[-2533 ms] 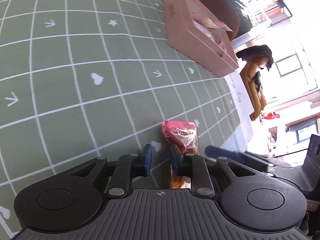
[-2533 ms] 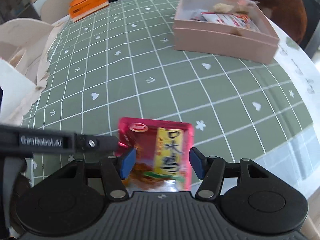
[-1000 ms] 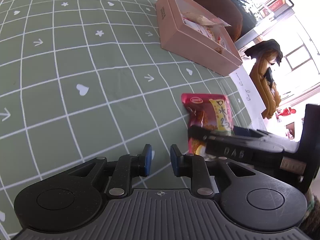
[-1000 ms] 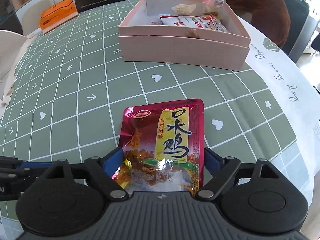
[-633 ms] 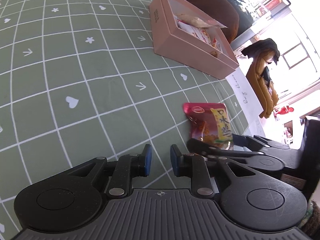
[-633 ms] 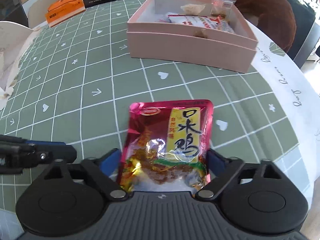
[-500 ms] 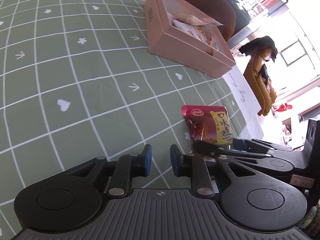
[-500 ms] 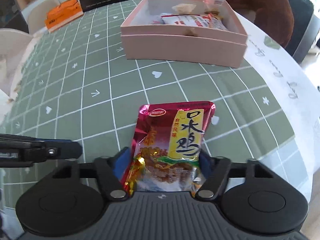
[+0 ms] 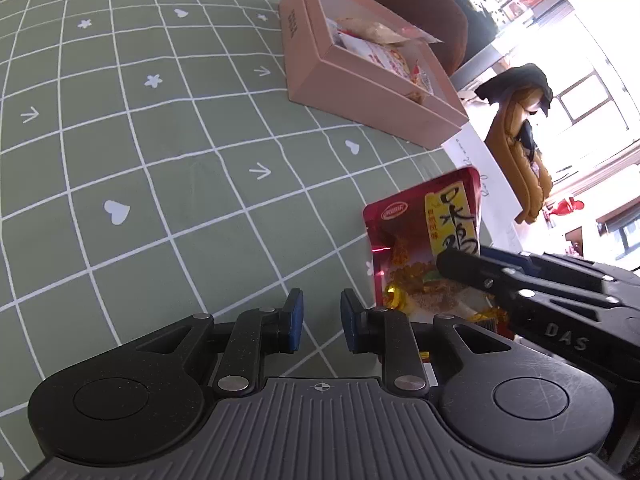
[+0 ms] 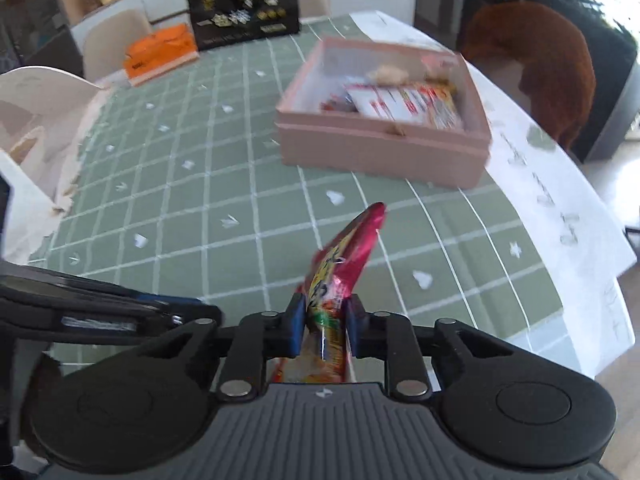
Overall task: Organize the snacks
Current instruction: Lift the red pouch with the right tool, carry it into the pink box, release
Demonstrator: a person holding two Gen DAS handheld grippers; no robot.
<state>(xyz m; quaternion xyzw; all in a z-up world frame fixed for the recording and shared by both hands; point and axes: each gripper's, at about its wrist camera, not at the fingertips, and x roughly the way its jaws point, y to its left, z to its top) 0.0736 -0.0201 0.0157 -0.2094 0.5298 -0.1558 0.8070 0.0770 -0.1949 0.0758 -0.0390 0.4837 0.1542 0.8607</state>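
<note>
Red and shiny, the snack packet (image 10: 346,256) is pinched edge-on between the blue pads (image 10: 295,326) of the right gripper (image 10: 322,326), squeezed into a narrow fold that sticks out past the fingertips, its far end above the green checked tablecloth (image 10: 224,208). In the left wrist view the same packet (image 9: 430,240) shows its printed face, with the right gripper (image 9: 460,266) clamped across its lower part, near the table's right edge. The left gripper (image 9: 320,322) hangs over the cloth (image 9: 168,184) just beside it, its jaws set narrow with a small gap and nothing between them. A pink box (image 10: 384,136) stands open further along the right side of the table, apart from the packet, with several wrapped snacks (image 10: 404,104) lying inside. At the far edge sit an orange carton (image 10: 160,54) and a black box (image 10: 244,6). White paper (image 10: 552,184) with writing covers the right edge of the table beyond the pink box, and a brown chair (image 10: 536,60) stands behind it.
</note>
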